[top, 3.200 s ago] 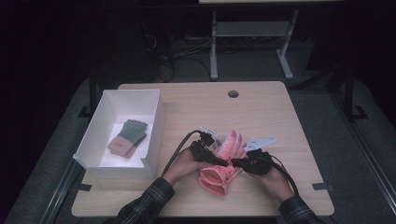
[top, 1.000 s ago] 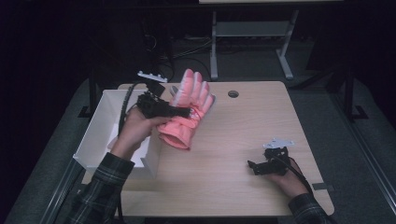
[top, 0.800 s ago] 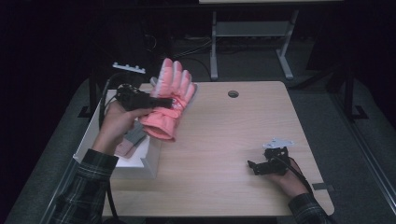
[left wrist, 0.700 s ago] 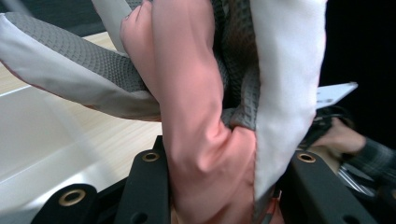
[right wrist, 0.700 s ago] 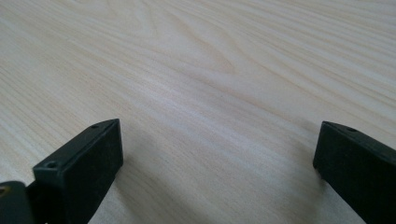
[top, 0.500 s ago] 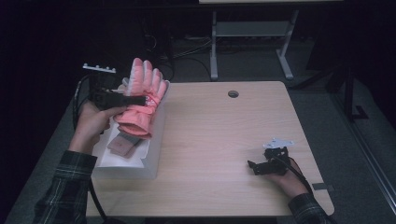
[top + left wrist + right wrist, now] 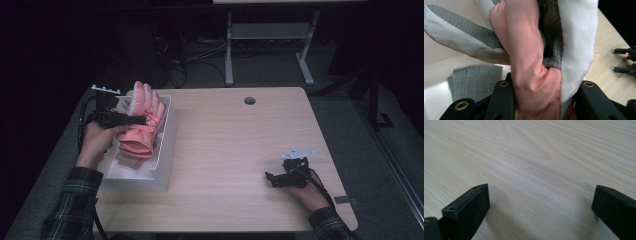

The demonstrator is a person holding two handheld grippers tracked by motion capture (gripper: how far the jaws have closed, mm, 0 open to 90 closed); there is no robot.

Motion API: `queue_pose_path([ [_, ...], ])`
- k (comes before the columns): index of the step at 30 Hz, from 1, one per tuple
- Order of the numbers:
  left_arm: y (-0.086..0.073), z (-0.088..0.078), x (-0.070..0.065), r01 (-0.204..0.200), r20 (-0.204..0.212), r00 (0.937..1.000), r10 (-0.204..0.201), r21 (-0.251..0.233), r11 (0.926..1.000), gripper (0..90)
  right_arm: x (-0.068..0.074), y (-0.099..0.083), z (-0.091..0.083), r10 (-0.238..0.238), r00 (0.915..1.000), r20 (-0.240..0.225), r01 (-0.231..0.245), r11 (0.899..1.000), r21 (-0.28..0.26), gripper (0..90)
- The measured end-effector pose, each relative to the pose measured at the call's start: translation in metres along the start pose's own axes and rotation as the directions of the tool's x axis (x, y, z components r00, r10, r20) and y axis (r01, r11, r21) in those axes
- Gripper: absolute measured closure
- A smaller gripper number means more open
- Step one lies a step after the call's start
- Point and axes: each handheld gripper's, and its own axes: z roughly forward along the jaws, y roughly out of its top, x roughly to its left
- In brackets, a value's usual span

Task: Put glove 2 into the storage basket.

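Observation:
A pink glove [image 7: 141,136] with grey and white palm patches hangs over the white box [image 7: 168,135] at the table's left side. My left gripper [image 7: 140,119] is shut on it across the middle, fingers of the glove pointing away. In the left gripper view the glove [image 7: 529,62] bulges between the black jaws of that gripper [image 7: 545,85]. A grey knit glove [image 7: 474,80] lies on the box floor below. My right gripper [image 7: 272,178] rests on the table at the front right, open, with bare wood between its jaws [image 7: 540,192].
The wooden table [image 7: 240,145] has a round cable hole [image 7: 249,100] near its far edge. A metal stand [image 7: 265,35] is on the floor behind the table. The other hand's gripper [image 7: 626,60] shows far off in the left gripper view.
My left hand has carried the pink glove leftward and down, from above the table's left-middle to over the white box. The right gripper has stayed in place.

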Motion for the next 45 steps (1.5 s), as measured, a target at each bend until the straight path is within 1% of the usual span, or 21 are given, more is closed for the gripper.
queue_pose_path([
  [3,-0.007,0.016,0.008,0.013,-0.012,0.9999,-0.012,0.034,0.9993,62.6,0.000,0.000,0.000,0.000,1.0000,0.000,0.000,1.000,0.000,0.9],
  [5,-0.012,0.025,0.012,0.019,-0.014,0.9997,-0.019,0.048,0.9987,62.5,0.000,0.000,0.000,0.000,1.0000,0.000,0.000,1.000,0.000,0.9],
  [6,-0.013,0.029,0.013,0.021,-0.010,0.9997,-0.021,0.054,0.9983,62.4,0.000,0.000,0.000,0.001,1.0000,0.000,-0.001,1.000,-0.001,0.9],
  [7,-0.016,0.035,0.015,0.019,-0.007,0.9998,-0.019,0.073,0.9971,62.3,0.000,0.000,0.000,0.000,1.0000,0.000,0.000,1.000,0.000,0.9],
  [10,-0.022,0.049,0.016,0.018,-0.022,0.9996,-0.016,0.108,0.9939,61.5,0.000,0.000,0.000,0.000,1.0000,0.000,0.000,1.000,-0.001,1.0],
  [12,-0.027,0.057,0.018,0.026,-0.019,0.9995,-0.024,0.125,0.9919,61.3,0.000,0.000,0.000,0.000,1.0000,0.000,0.000,1.000,0.000,1.0],
  [13,-0.029,0.060,0.020,0.039,-0.016,0.9992,-0.037,0.122,0.9918,61.3,0.000,0.000,0.000,0.000,1.0000,0.000,0.000,1.000,0.000,0.9],
  [14,-0.031,0.062,0.021,0.043,-0.014,0.9991,-0.041,0.125,0.9912,61.3,0.000,0.000,0.000,-0.001,1.0000,0.000,0.001,1.000,0.000,0.9],
  [16,-0.036,0.069,0.023,0.049,-0.008,0.9988,-0.048,0.149,0.9877,61.2,0.000,0.000,0.000,0.000,1.0000,0.000,0.000,1.000,0.000,1.0],
  [17,-0.038,0.072,0.025,0.057,-0.001,0.9984,-0.057,0.153,0.9867,61.0,0.000,0.000,0.000,0.000,1.0000,0.000,0.000,1.000,0.000,0.9],
  [20,-0.042,0.076,0.028,0.071,0.005,0.9974,-0.072,0.156,0.9852,60.7,0.000,0.000,0.000,0.000,1.0000,0.000,0.000,1.000,-0.001,1.0],
  [23,-0.047,0.082,0.033,0.086,0.024,0.9955,-0.092,0.165,0.9825,59.9,0.000,0.000,0.000,0.001,1.0000,0.000,-0.001,1.000,-0.001,0.9],
  [25,-0.048,0.082,0.034,0.089,0.034,0.9948,-0.096,0.165,0.9822,58.4,0.000,0.000,0.000,-0.001,1.0000,0.001,0.001,1.000,-0.001,0.9],
  [28,-0.047,0.081,0.035,0.093,0.037,0.9942,-0.101,0.161,0.9825,50.7,0.000,0.000,0.000,-0.001,1.0000,0.001,0.001,1.000,-0.001,1.0],
  [30,-0.047,0.079,0.036,0.091,0.035,0.9946,-0.097,0.145,0.9852,39.5,0.000,0.000,0.000,0.000,1.0000,0.001,0.000,1.000,-0.001,1.0],
  [32,-0.047,0.077,0.036,0.094,0.032,0.9945,-0.100,0.140,0.9857,31.2,0.000,0.000,0.000,0.000,1.0000,0.001,0.000,1.000,-0.001,1.0],
  [34,-0.045,0.074,0.035,0.080,0.011,0.9965,-0.082,0.147,0.9858,25.4,0.000,0.000,0.000,0.000,1.0000,0.001,0.000,1.000,-0.001,1.0],
  [36,-0.042,0.071,0.033,0.061,-0.021,0.9980,-0.059,0.147,0.9872,20.0,0.000,0.000,0.000,0.000,1.0000,0.001,0.000,1.000,-0.001,0.9],
  [37,-0.039,0.068,0.031,0.049,-0.034,0.9985,-0.044,0.148,0.9878,19.1,0.000,0.000,0.000,0.000,1.0000,0.001,0.000,1.000,-0.001,1.0],
  [41,-0.032,0.060,0.025,0.016,-0.055,0.9984,-0.008,0.143,0.9896,18.3,0.000,0.000,0.000,0.000,1.0000,0.000,0.000,1.000,-0.002,1.0],
  [45,-0.026,0.051,0.024,0.013,-0.055,0.9984,-0.007,0.109,0.9939,16.9,0.000,0.000,0.000,0.000,1.0000,0.000,0.000,1.000,-0.001,1.0],
])
